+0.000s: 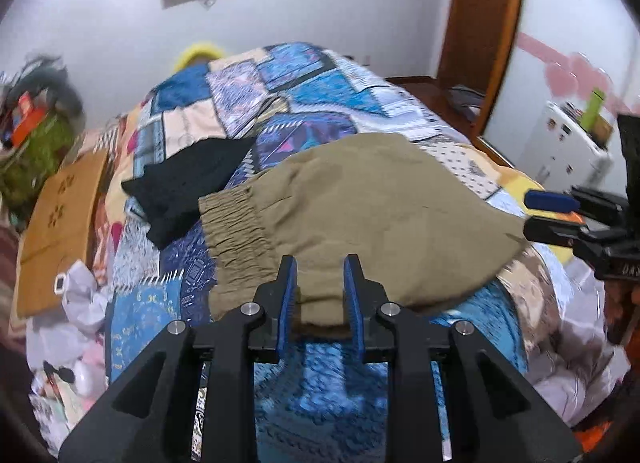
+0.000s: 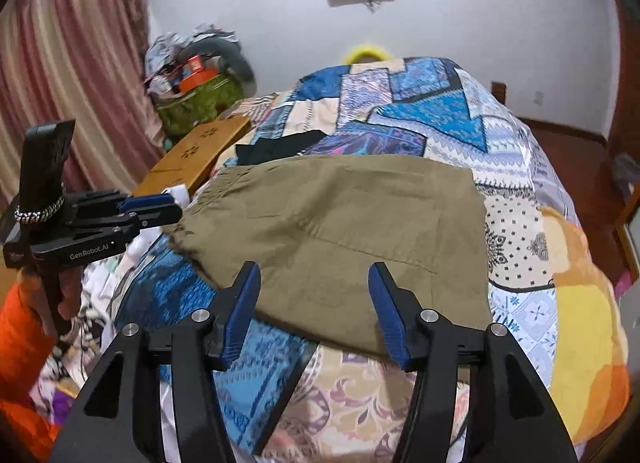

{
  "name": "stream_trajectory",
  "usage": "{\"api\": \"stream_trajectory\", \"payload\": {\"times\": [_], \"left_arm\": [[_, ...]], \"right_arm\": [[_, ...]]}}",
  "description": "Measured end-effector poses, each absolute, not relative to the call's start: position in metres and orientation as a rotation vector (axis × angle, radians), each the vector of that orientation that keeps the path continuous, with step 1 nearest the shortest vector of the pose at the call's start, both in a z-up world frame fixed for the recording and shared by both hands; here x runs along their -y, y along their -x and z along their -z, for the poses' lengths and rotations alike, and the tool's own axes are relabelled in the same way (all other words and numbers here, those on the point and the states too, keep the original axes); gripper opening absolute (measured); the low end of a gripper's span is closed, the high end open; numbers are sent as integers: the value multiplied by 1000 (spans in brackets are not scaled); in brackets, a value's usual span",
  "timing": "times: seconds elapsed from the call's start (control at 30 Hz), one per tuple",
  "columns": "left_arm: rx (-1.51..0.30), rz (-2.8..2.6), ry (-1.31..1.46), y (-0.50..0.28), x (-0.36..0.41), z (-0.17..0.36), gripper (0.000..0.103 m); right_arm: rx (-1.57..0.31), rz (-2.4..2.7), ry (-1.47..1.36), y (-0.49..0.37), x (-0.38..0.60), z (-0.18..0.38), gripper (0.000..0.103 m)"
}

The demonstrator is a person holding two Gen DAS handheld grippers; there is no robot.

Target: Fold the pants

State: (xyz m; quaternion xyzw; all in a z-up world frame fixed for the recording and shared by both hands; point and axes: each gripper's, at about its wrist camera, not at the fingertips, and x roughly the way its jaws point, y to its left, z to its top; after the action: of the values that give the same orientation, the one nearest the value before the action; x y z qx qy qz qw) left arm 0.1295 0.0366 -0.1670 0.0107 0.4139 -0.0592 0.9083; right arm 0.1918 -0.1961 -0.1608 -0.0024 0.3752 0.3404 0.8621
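Note:
Khaki pants lie folded on a patchwork bedspread, elastic waistband to the left. My left gripper stands open over the near folded edge of the pants; the cloth lies between and under its fingers, not pinched. In the right wrist view the pants spread across the bed, and my right gripper is wide open just above their near edge. The left gripper shows at the pants' left corner there. The right gripper shows at the pants' right corner in the left wrist view.
A black garment lies on the bed behind the pants' waistband. A wooden board and bags sit left of the bed. A green bag with clutter stands by the curtain. A white appliance stands at the right.

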Motion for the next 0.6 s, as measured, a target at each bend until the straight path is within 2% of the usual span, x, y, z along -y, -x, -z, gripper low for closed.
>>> {"api": "stream_trajectory", "payload": {"times": [0.17,0.33,0.6], "left_arm": [[-925,85,1,-144,-47,196,24],[-909,59,-2,-136,-60,207,45],[-900,28,19,-130,-69,211,54]], "right_arm": [[-863,-691,-2,-208,186,187,52],[-916,-637,-20,-213,201,216,52],[-906,-630,-102,-201,233,212,49]]}}
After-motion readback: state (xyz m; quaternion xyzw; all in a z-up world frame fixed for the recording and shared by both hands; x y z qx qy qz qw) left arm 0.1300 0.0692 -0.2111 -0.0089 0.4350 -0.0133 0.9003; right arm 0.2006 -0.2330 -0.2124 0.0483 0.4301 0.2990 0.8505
